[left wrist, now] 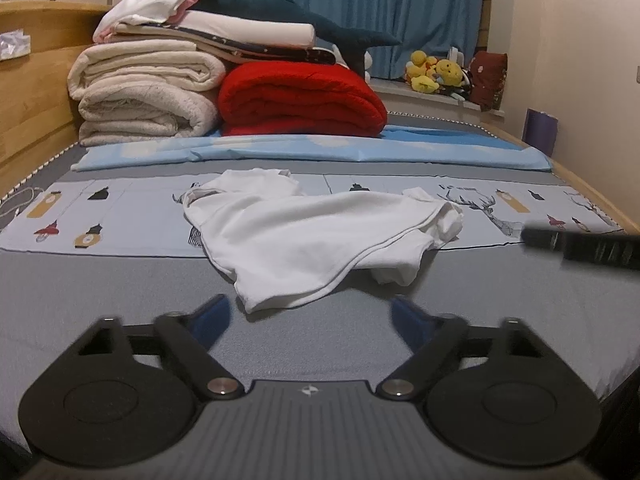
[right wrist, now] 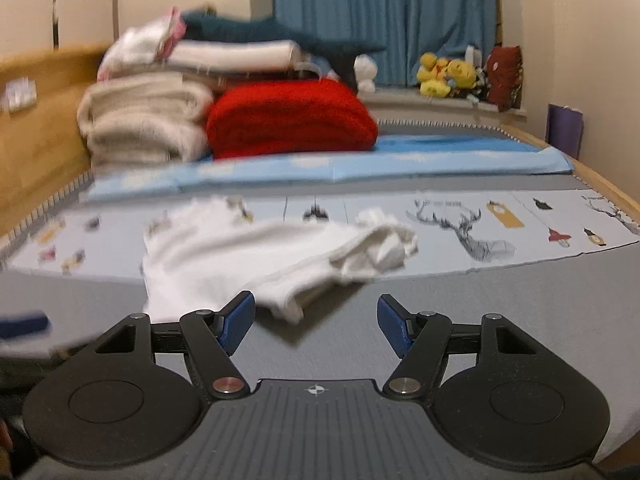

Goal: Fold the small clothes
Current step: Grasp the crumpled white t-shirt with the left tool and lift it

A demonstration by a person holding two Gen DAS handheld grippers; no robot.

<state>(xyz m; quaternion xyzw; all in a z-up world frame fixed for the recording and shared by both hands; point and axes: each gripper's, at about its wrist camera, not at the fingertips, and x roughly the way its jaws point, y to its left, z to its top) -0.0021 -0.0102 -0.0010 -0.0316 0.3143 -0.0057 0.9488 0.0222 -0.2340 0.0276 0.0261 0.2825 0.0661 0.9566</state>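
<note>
A small white garment [left wrist: 312, 236] lies crumpled on the grey bed, partly over a printed cloth. My left gripper [left wrist: 310, 314] stands open just short of the garment's near hem, nothing between its blue pads. In the right wrist view the same white garment [right wrist: 256, 256] lies ahead and slightly left, blurred. My right gripper [right wrist: 316, 320] is open, its left pad [right wrist: 238, 322] close beside a hanging fold of the garment without gripping it. The right gripper's finger [left wrist: 580, 244] shows as a dark bar at the right edge of the left wrist view.
Folded cream blankets [left wrist: 144, 92], a red blanket [left wrist: 300, 100] and stacked clothes sit at the bed's far end by a wooden headboard [left wrist: 36, 80]. A light blue sheet [left wrist: 312, 152] lies across the bed. Yellow plush toys [left wrist: 436, 72] line the windowsill under blue curtains [left wrist: 376, 12].
</note>
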